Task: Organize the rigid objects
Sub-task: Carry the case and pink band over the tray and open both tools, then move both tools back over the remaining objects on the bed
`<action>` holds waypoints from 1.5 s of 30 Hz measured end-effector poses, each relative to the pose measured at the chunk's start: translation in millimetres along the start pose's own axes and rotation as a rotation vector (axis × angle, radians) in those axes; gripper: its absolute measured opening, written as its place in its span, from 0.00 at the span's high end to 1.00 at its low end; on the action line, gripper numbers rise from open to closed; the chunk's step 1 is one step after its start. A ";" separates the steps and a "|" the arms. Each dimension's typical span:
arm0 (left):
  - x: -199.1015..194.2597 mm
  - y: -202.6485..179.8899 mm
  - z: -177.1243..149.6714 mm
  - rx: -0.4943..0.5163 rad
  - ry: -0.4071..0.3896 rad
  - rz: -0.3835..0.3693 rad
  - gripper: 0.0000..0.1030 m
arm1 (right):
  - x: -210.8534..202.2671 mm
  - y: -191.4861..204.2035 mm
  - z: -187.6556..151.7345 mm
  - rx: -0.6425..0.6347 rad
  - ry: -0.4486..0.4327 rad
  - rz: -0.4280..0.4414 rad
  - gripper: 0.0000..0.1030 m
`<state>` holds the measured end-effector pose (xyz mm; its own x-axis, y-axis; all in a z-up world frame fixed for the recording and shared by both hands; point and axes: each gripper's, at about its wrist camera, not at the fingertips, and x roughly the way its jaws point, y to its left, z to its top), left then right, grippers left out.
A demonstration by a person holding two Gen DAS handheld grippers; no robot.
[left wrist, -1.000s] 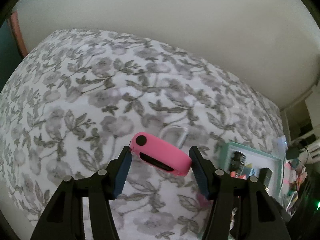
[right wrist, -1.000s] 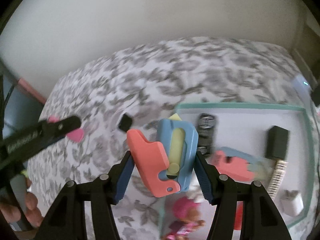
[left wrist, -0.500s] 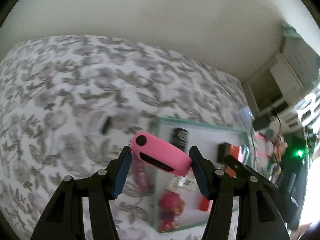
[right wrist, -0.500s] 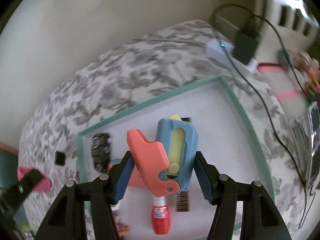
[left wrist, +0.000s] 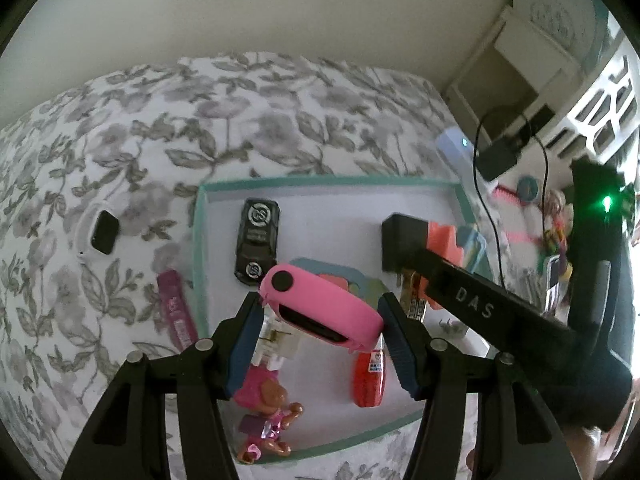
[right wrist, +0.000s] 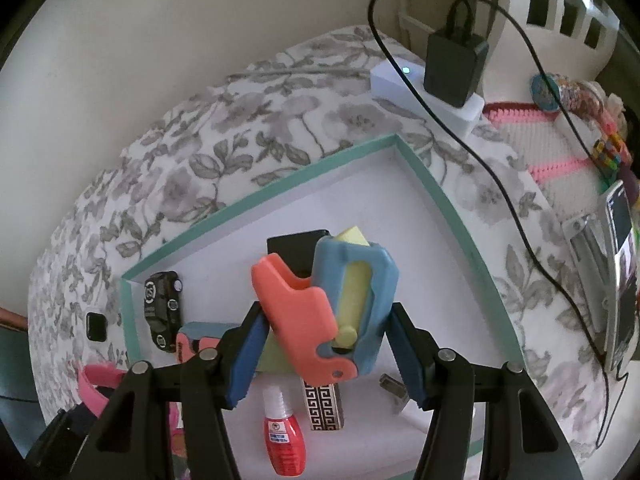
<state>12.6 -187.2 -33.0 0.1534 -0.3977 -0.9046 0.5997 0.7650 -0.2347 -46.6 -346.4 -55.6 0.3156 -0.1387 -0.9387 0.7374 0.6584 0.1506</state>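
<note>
My left gripper point(left wrist: 322, 322) is shut on a pink wristband point(left wrist: 320, 310) and hangs over the near part of a teal-rimmed white tray point(left wrist: 320, 181). My right gripper point(right wrist: 326, 344) is shut on a coral, blue and yellow toy knife point(right wrist: 332, 308) above the same tray point(right wrist: 280, 188). That right gripper reaches in from the right in the left wrist view, its toy point(left wrist: 456, 244) over the tray's right side. In the tray lie a black toy car point(left wrist: 258, 242), a black block point(right wrist: 298, 252), a red bottle point(right wrist: 284, 434), a patterned bar point(right wrist: 322, 406) and a pink doll point(left wrist: 266, 414).
The tray lies on a floral bedspread point(left wrist: 240, 112). Left of it are a white watch with a black face point(left wrist: 102, 232) and a magenta tube point(left wrist: 176, 308). A white box with a black charger point(right wrist: 452, 64) and cable sits beyond the tray's right corner; a phone point(right wrist: 620, 272) lies further right.
Both grippers have swung right and come over the tray, each still holding its object. The right gripper now appears in the left wrist view, and the tray's contents are closer.
</note>
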 end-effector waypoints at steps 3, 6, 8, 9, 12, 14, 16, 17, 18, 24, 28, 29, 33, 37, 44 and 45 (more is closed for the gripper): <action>5.5 0.1 -0.4 0.009 0.017 0.013 0.41 | 3.7 1.7 -1.1 -0.003 0.019 0.006 0.39; 12.3 0.8 -0.9 0.010 0.037 0.026 0.41 | 9.3 4.7 -2.6 -0.016 0.041 0.009 0.39; 17.6 1.4 -2.6 0.014 0.055 0.034 0.41 | 9.7 5.8 -2.9 -0.024 0.044 0.006 0.39; 19.9 1.3 -3.6 0.017 0.063 0.034 0.40 | 9.8 6.2 -3.0 -0.027 0.046 0.006 0.39; 23.7 1.0 -5.7 0.021 0.073 0.038 0.32 | 11.3 5.6 -2.9 -0.030 0.052 0.006 0.39; 24.7 1.1 -6.3 0.019 0.078 0.039 0.32 | 12.1 5.4 -2.7 -0.028 0.054 0.005 0.39; 26.1 2.4 -6.7 0.014 0.084 0.043 0.31 | 12.3 5.8 -2.2 -0.032 0.054 0.000 0.38; 26.7 3.3 -6.8 0.012 0.088 0.046 0.31 | 12.4 6.0 -2.1 -0.034 0.054 -0.004 0.39; 27.4 3.8 -6.5 0.011 0.089 0.048 0.31 | 13.1 6.3 -1.9 -0.036 0.056 -0.006 0.39; 21.3 6.2 -5.0 0.004 0.077 0.051 0.31 | 13.2 8.5 -1.0 -0.044 0.062 -0.016 0.36; 14.1 8.3 -1.6 0.002 0.059 0.052 0.30 | 4.0 8.8 2.1 -0.041 0.025 -0.021 0.30; 10.8 10.4 -0.5 -0.003 0.050 0.058 0.30 | 2.1 8.9 2.8 -0.039 0.019 -0.017 0.29; 0.6 18.1 3.1 -0.020 0.024 0.070 0.30 | -2.6 12.6 3.4 -0.053 0.001 -0.023 0.22; -9.7 34.5 8.1 -0.061 -0.006 0.078 0.30 | -1.7 15.5 3.9 -0.066 0.002 -0.026 0.22; -22.9 97.8 10.9 -0.224 -0.038 0.160 0.30 | 0.1 38.8 -2.5 -0.135 0.004 -0.016 0.22; -25.2 107.3 10.2 -0.247 -0.042 0.170 0.30 | 0.7 43.9 -4.4 -0.150 0.006 -0.011 0.22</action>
<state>81.1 -100.2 -31.7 0.2706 -0.2705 -0.9239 0.3545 0.9203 -0.1656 -16.7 -314.3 -51.0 0.3040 -0.1428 -0.9419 0.6434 0.7600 0.0924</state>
